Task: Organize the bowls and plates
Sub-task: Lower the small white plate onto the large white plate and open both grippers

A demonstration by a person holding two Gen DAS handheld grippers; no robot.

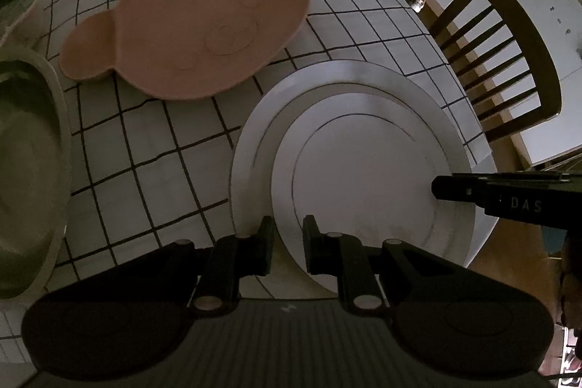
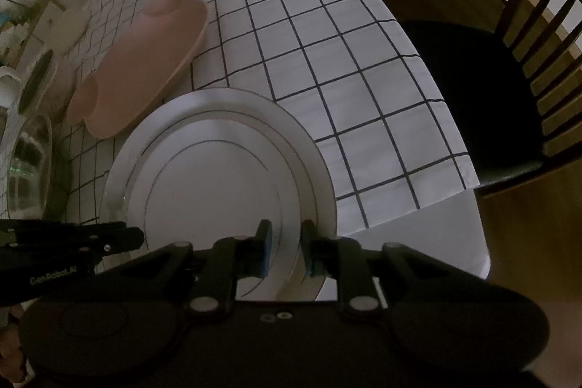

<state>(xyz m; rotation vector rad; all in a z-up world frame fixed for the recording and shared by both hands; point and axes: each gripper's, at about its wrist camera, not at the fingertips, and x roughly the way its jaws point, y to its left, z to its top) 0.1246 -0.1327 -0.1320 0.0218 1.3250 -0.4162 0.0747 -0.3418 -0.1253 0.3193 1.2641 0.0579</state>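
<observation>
Left hand-held gripper (image 1: 288, 244) pinches the near rim of the small white plate (image 1: 363, 177), jaws narrow on its edge. Right hand-held gripper (image 2: 284, 248) straddles the opposite rim of that plate, jaws a little apart; whether the pads press is unclear. Small plate lies on the large white plate (image 1: 254, 148), near the table (image 1: 152, 148) corner on a checked cloth. Beyond: pink bear-shaped plate (image 1: 196, 24). Far left: pale bowl (image 1: 29, 140). Wooden chair (image 1: 509, 60) beside the table.
</observation>
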